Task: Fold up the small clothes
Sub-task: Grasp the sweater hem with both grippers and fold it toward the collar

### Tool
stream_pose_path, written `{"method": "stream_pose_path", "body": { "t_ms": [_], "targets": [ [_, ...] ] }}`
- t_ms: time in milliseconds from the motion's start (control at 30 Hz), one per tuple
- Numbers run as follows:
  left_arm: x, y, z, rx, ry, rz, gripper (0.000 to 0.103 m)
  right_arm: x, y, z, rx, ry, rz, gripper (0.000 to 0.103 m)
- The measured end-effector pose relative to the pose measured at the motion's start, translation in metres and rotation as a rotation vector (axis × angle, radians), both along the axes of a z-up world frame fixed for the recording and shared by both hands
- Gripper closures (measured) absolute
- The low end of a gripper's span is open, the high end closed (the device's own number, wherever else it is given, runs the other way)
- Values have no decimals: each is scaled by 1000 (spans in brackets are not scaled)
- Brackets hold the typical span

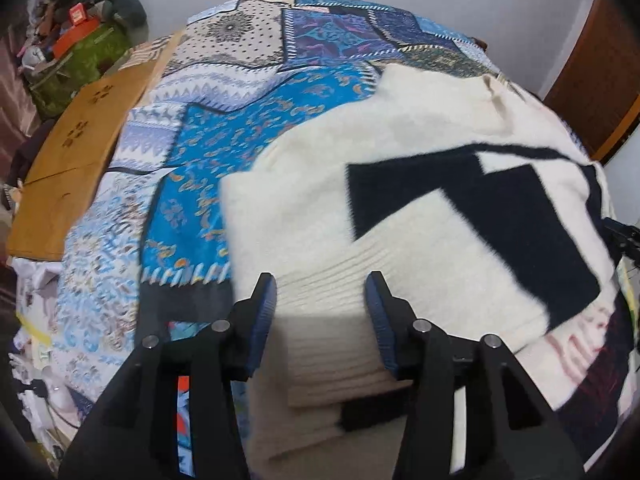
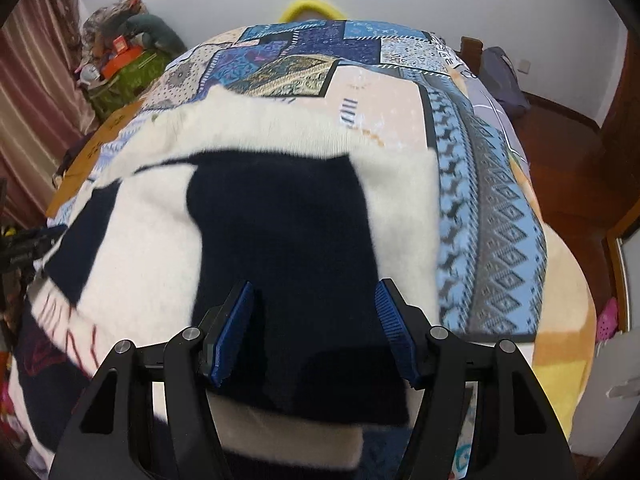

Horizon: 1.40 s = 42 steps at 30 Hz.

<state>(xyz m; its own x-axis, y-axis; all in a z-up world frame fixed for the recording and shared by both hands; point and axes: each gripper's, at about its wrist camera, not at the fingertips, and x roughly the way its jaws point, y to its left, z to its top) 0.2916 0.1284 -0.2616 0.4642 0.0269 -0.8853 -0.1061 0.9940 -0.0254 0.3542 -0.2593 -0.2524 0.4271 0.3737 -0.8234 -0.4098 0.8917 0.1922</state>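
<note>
A cream knit sweater (image 1: 400, 216) with large dark navy patches lies spread on a bed with a blue patchwork cover (image 1: 224, 136). My left gripper (image 1: 322, 280) is open, its jaws wide apart just above the sweater's ribbed cream hem at its left side. My right gripper (image 2: 316, 286) is open too, its jaws wide apart over a dark navy patch (image 2: 288, 240) at the sweater's right part (image 2: 400, 200). Neither gripper holds cloth. The other gripper shows as a dark shape at the far right edge of the left wrist view (image 1: 622, 236).
A brown wooden board (image 1: 76, 160) lies along the bed's left side. A cluttered green box (image 1: 76, 64) stands at the far left by a pink curtain (image 2: 36, 92). A yellow ring (image 2: 312, 8) shows beyond the bed. Wooden floor (image 2: 560, 132) lies to the right.
</note>
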Motion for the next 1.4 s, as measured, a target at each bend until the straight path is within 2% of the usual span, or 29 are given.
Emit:
{"method": "stream_pose_path", "body": {
  "t_ms": [167,367,500,600,733,967,1000,1100,1133,1200,1233,1267,1400],
  "targets": [
    [-18,11,0,8,6,29,54,-16,-19,0,36,35,-31,44],
    [-46,16,10,28,-14,60,53,-43,-33,9,19,41,-61,44],
    [-68,20,17,3,-10,74,51,-61,-41,13,13,47,-58,44],
    [-88,20,15,-32,25,57,50,-79,-44,9,1,59,-45,44],
    [-115,13,13,-40,37,45,48,-97,-45,-1,-5,94,-31,44],
    [-150,4,18,-161,65,21,48,-120,-50,-5,54,119,-41,44],
    [-155,1,19,-171,70,9,48,-121,-51,-7,74,134,-38,45],
    [-166,-9,21,-189,77,-24,48,-128,-51,-10,123,162,-18,61],
    [-169,-11,21,-193,78,-31,51,-129,-51,-9,131,162,-11,68],
    [-174,-16,22,-206,76,-47,68,-131,-48,-7,141,161,4,78],
    [-174,-19,24,-214,75,-59,83,-132,-46,-5,145,155,11,85],
    [-174,-22,26,-209,71,-65,90,-132,-45,-3,147,147,14,91],
    [-167,-25,43,-194,21,-53,93,-127,-41,7,154,102,21,95]
  ]
}}
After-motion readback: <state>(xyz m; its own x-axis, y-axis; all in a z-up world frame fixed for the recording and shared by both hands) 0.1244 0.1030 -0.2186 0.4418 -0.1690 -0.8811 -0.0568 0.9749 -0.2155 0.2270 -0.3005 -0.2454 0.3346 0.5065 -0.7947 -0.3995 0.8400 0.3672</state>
